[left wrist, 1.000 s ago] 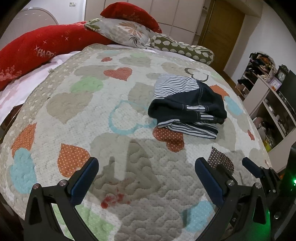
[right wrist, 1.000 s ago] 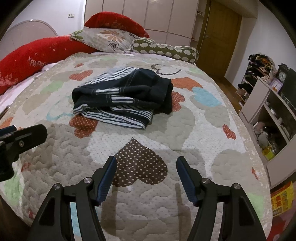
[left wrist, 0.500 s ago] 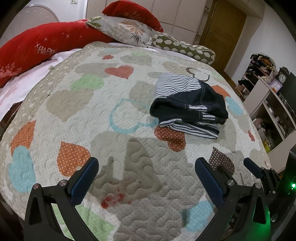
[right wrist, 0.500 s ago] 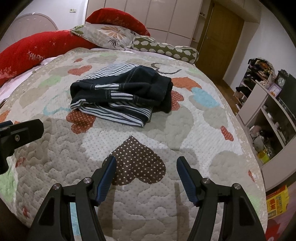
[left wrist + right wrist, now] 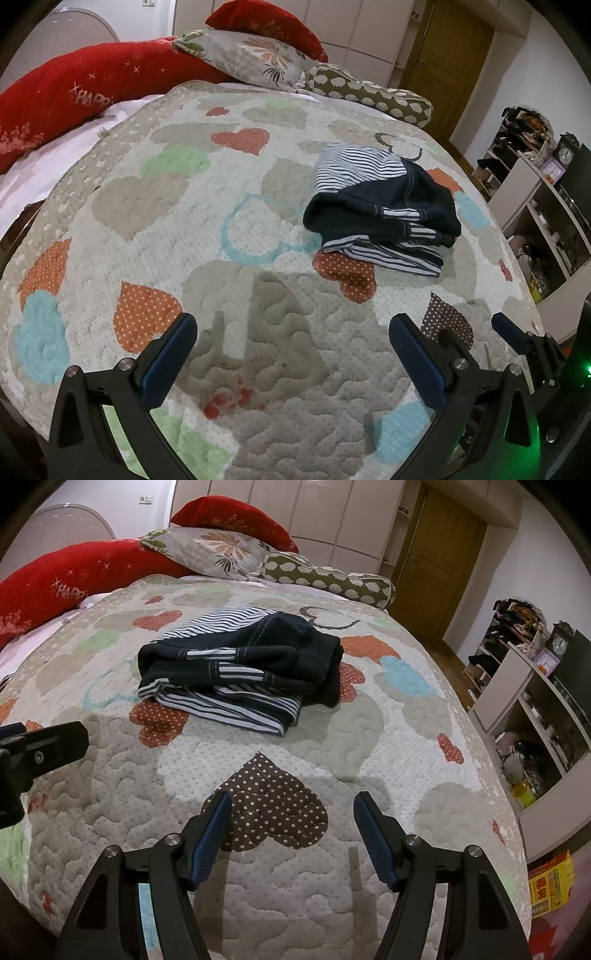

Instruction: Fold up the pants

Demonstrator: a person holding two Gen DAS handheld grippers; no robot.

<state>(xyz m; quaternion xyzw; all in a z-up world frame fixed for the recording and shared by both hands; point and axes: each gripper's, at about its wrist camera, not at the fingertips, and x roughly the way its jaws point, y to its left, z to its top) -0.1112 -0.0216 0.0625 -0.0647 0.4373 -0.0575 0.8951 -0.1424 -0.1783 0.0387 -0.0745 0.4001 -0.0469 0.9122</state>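
Note:
The pants (image 5: 384,214) are dark navy with white stripes and lie as a folded bundle on the heart-patterned quilt (image 5: 166,206); they also show in the right wrist view (image 5: 240,672). My left gripper (image 5: 291,332) is open and empty, hovering over the quilt near its front edge, well short of the pants. My right gripper (image 5: 291,812) is open and empty above a brown dotted heart, in front of the pants. The right gripper's finger shows at the right edge of the left wrist view (image 5: 513,336). The left gripper shows at the left edge of the right wrist view (image 5: 40,746).
Red pillows (image 5: 66,96), a floral pillow (image 5: 255,59) and a spotted bolster (image 5: 369,92) lie at the head of the bed. Shelves with clutter (image 5: 535,686) stand to the right. A wooden door (image 5: 439,561) is behind.
Both grippers have drawn slightly back and tilted; the pants sit a little lower and nearer in the views. The pants have not moved on the quilt.

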